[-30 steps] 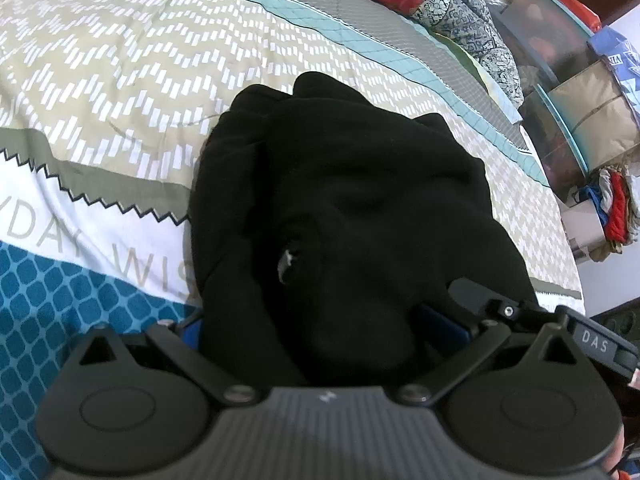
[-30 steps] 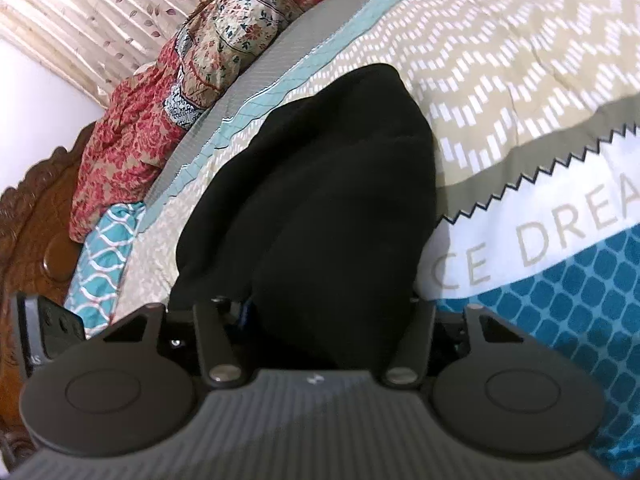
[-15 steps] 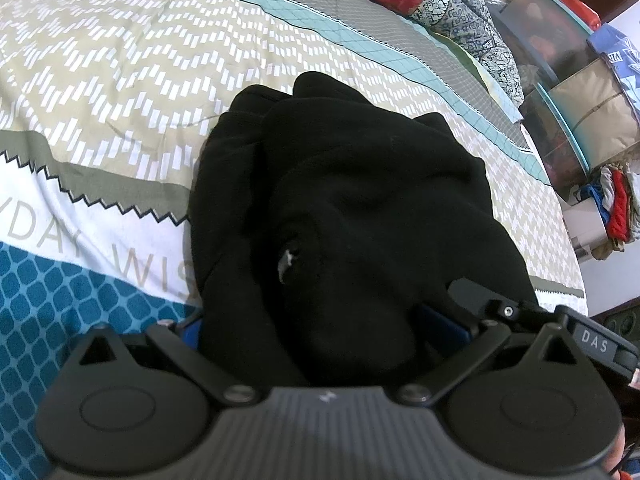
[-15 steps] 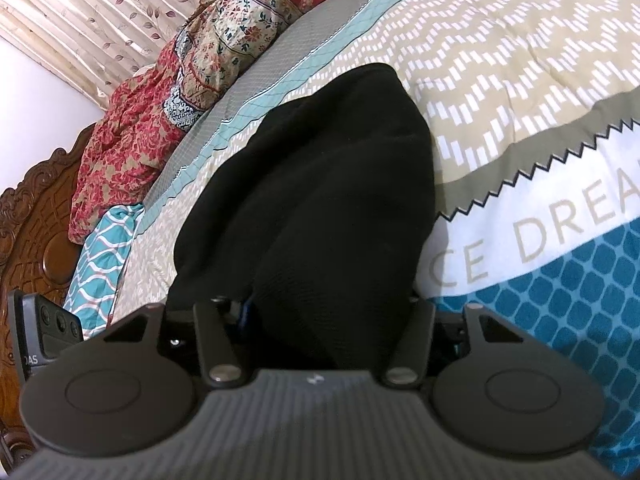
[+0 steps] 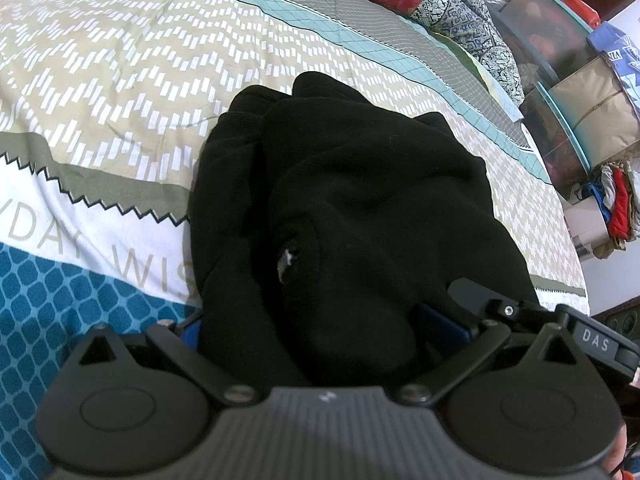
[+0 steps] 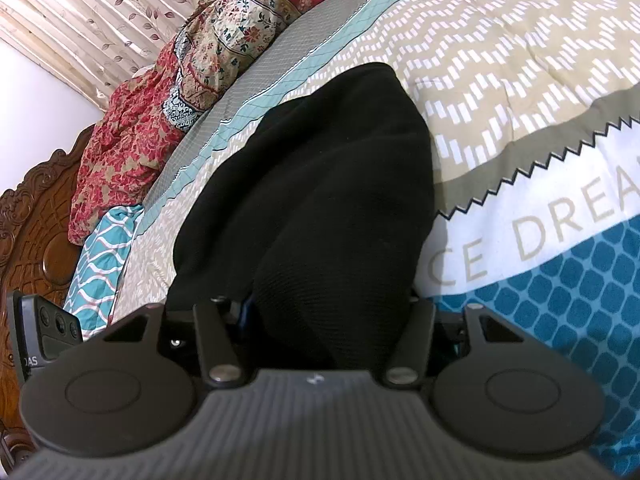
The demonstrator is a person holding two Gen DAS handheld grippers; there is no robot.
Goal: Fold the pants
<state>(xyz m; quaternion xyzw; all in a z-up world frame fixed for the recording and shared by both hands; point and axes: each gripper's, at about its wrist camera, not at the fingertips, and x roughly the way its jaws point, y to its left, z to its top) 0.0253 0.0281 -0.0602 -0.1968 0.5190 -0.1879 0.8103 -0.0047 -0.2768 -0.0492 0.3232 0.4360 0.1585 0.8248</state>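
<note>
The black pants [image 5: 340, 220] lie bunched in a folded heap on the patterned bedspread [image 5: 120, 80]. In the left wrist view my left gripper [image 5: 320, 332] has thick black cloth filling the space between its jaws, which hides the fingertips. In the right wrist view the pants [image 6: 320, 208] likewise fill the gap of my right gripper [image 6: 324, 320], fingertips hidden. The other gripper's body [image 5: 592, 344] shows at the right of the left view, and at the left edge of the right view [image 6: 44, 328]. A small white tag [image 5: 286, 258] shows on the cloth.
Red floral pillows [image 6: 160, 120] and a carved wooden headboard [image 6: 28, 240] lie at the bed's far end. Storage boxes and piled clothes [image 5: 580, 92] stand beside the bed. A teal wavy cloth [image 6: 104, 256] lies near the headboard.
Almost nothing has moved. Both grippers keep their hold on the black cloth, with only a slight shift of the right view.
</note>
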